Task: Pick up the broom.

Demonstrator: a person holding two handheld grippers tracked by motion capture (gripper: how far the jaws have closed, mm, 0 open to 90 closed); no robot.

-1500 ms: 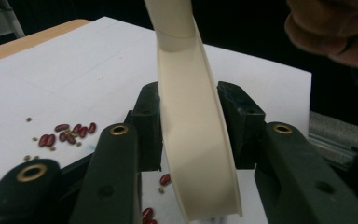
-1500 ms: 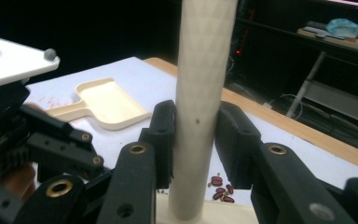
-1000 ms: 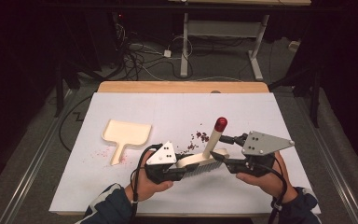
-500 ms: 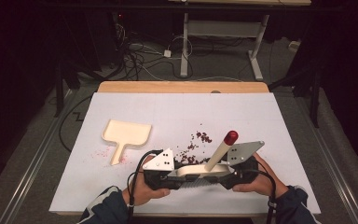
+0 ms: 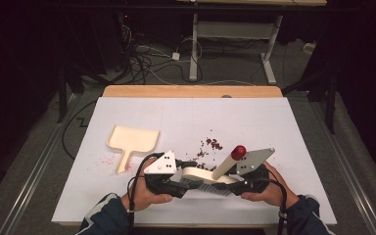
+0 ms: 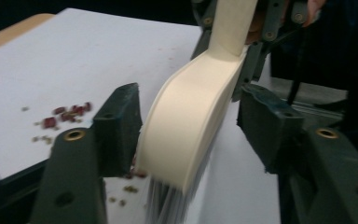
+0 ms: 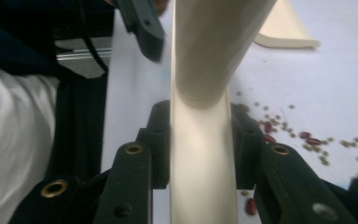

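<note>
A cream hand brush (image 5: 203,175) with a red-tipped handle (image 5: 238,152) lies low over the white table, near its front edge, between my two grippers. My right gripper (image 7: 200,135) has just been closing and is now shut on the brush body (image 7: 205,70), with both pads pressed against its sides. My left gripper (image 6: 191,135) has just been opening. The brush's other end (image 6: 186,121) sits between its jaws, and the right pad stands clear of it. Red beans (image 5: 210,144) lie scattered just beyond the brush. A cream dustpan (image 5: 132,139) rests to the left.
The white table sheet (image 5: 274,122) ends in a wooden strip (image 5: 191,91) at the far side. Beyond it are a dark floor, cables and desk legs. A few pink crumbs (image 5: 105,159) lie beside the dustpan's handle.
The right hand has come down and the brush has sunk toward the table, its red-tipped handle leaning further right. The left hand has stayed in place.
</note>
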